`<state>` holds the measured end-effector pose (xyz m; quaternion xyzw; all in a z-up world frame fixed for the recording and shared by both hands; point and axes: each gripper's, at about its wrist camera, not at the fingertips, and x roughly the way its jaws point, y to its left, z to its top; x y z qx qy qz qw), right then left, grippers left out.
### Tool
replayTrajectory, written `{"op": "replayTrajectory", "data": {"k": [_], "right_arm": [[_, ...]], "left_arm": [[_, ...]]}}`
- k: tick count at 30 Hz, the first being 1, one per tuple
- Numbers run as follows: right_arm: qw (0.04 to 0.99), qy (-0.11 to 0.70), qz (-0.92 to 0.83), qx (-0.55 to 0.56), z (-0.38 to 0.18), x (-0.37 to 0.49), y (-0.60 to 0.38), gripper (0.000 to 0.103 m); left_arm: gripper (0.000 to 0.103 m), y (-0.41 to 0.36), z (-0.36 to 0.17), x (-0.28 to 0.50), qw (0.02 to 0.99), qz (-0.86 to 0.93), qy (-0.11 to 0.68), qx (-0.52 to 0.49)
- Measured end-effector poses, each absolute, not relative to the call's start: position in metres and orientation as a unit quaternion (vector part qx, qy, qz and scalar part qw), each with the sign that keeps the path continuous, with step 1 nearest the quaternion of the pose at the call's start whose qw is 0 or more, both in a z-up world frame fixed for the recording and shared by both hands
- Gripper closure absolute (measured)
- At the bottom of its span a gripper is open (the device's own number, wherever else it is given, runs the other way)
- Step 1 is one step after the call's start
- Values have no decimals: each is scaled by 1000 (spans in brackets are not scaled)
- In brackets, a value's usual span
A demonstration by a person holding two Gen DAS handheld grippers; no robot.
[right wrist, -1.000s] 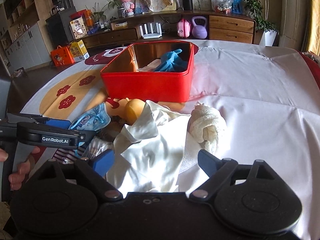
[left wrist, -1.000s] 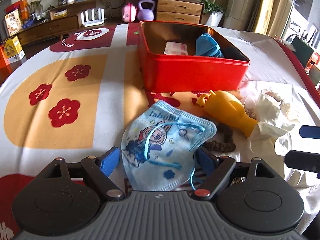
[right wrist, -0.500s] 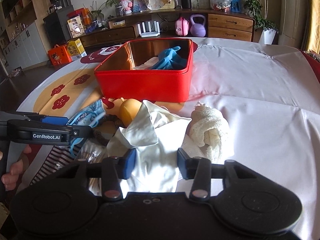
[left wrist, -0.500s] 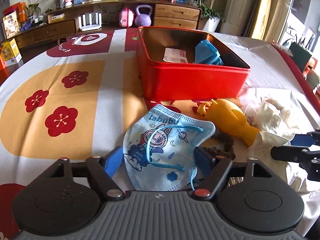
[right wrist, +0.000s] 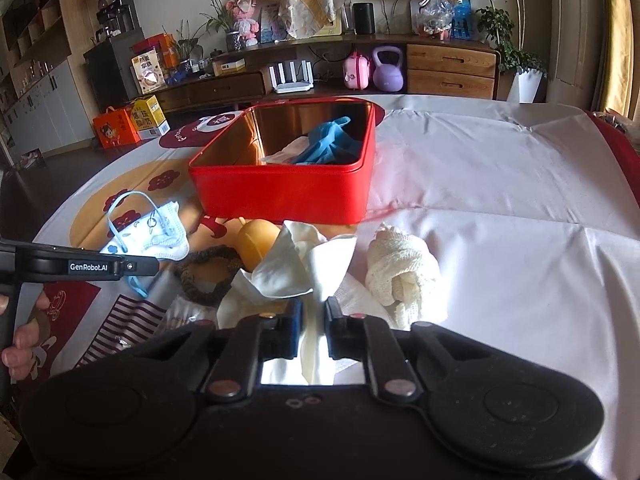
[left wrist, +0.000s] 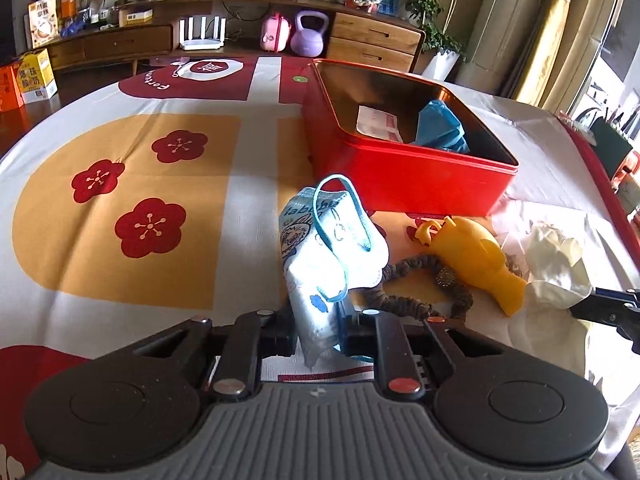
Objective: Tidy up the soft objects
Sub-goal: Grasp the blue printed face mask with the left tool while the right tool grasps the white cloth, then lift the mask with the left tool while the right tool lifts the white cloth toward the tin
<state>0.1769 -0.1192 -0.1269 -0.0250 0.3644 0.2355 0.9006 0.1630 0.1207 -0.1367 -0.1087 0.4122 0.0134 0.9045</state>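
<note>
- The left gripper (left wrist: pixel 318 330) has its fingers pinched tight on a blue printed face mask (left wrist: pixel 328 248), which stands crumpled above the tablecloth (left wrist: pixel 120 264).
- The right gripper (right wrist: pixel 311 330) has its fingers closed on a white cloth (right wrist: pixel 304 268).
- An open red tin (left wrist: pixel 404 176) sits at about one o'clock from the mask, holding a blue glove (left wrist: pixel 440 128).
- A yellow rubber toy (left wrist: pixel 476 256) and a brown hair tie (left wrist: pixel 416 280) lie at three o'clock of the mask.
- A cream knitted bundle (right wrist: pixel 400 268) lies just beside the white cloth, at three o'clock.
</note>
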Motion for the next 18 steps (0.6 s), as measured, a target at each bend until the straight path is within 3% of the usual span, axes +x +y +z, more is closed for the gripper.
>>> {"op": "replayTrajectory", "data": {"k": [18], "right_arm": [[909,323,262,11,-83,161,-132,103]], "left_arm": [[89,119,-96,139,915,10,385,-122]]}}
